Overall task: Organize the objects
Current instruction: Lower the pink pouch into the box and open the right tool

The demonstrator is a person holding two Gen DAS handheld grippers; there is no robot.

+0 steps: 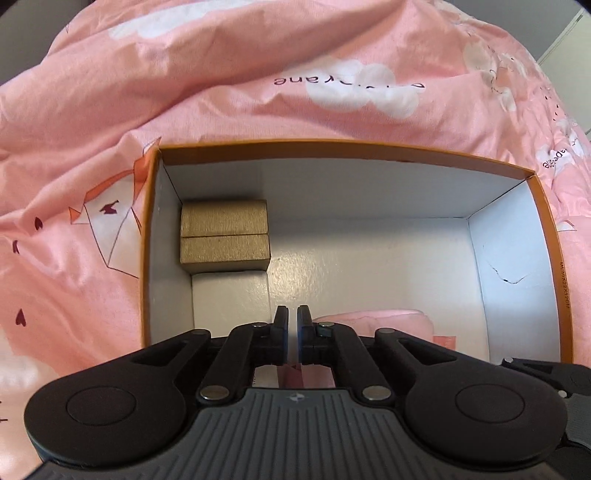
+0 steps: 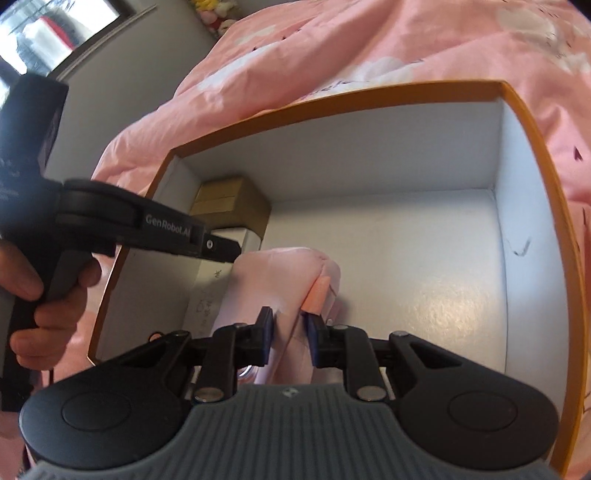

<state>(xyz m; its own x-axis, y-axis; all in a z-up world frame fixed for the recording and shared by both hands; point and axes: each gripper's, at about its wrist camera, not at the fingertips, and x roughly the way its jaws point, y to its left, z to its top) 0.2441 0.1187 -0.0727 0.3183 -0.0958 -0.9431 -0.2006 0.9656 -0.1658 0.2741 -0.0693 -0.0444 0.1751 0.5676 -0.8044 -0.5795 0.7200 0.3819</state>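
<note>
An orange-rimmed cardboard box [image 1: 546, 236] with a white inside lies on a pink quilt. Two gold boxes [image 1: 224, 233] sit in its far left corner, a white box [image 1: 229, 299] just in front of them. My left gripper [image 1: 293, 314] hangs shut and empty over the box's near edge. It also shows in the right wrist view as the left gripper [image 2: 221, 251], held by a hand [image 2: 22, 288]. My right gripper [image 2: 288, 321] is shut on a soft pink package [image 2: 273, 280], held inside the box [image 2: 535, 155] beside the white box [image 2: 236, 236]. That pink package [image 1: 373, 321] shows low in the left wrist view.
The pink printed quilt [image 1: 258, 74] bunches up around the box on all sides. The right half of the box floor [image 2: 424, 258] is bare white card. A window [image 2: 48, 29] and plush toys [image 2: 214, 11] lie far off at the back.
</note>
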